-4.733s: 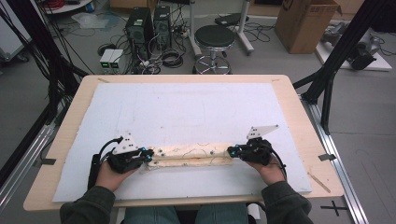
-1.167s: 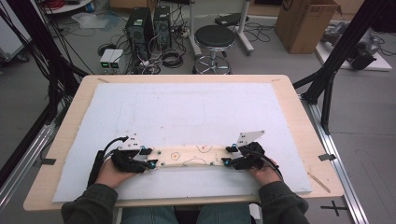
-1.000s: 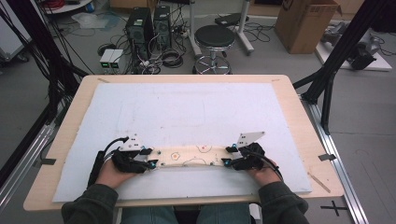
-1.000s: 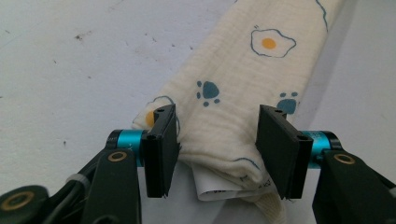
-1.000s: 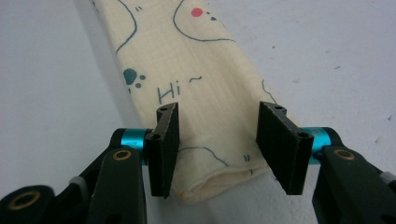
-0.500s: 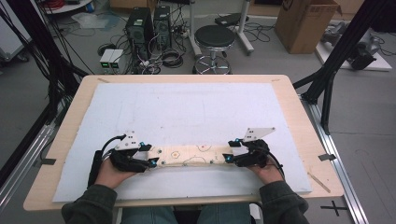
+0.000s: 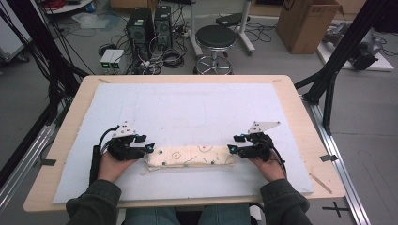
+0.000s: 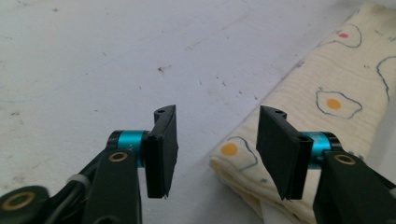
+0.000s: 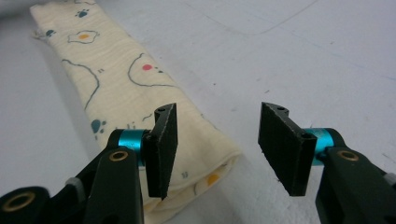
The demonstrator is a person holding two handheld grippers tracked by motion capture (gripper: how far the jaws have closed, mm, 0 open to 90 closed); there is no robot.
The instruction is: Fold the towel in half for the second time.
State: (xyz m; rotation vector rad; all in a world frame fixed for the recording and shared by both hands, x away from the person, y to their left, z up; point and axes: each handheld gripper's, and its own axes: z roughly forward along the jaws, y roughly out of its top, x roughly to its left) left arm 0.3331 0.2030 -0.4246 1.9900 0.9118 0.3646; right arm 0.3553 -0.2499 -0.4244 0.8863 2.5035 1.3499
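A cream cloth printed with fried eggs and paw marks point(image 7: 190, 157) lies folded into a long narrow strip near the front of the white mat point(image 7: 187, 108). My left gripper point(image 7: 149, 148) sits at the strip's left end, open; in the left gripper view the cloth's end point(image 8: 299, 121) lies past the right jaw and nothing is between the jaws point(image 8: 215, 149). My right gripper point(image 7: 231, 148) is at the strip's right end, open too. In the right gripper view the cloth point(image 9: 126, 79) runs away under the left jaw, with bare mat across the rest of the gap point(image 9: 217, 144).
The mat covers most of a wooden table point(image 7: 300, 117). Behind the table on the floor stand a black stool point(image 7: 216, 40), computer towers point(image 7: 150, 23), cables and a cardboard box point(image 7: 305, 21). Black frame legs point(image 7: 338, 56) rise at both sides.
Both grippers held the strip's ends shut earlier and shifted it slightly away from the table's front. Now both have let go and stand open, and the cloth rests on the mat.
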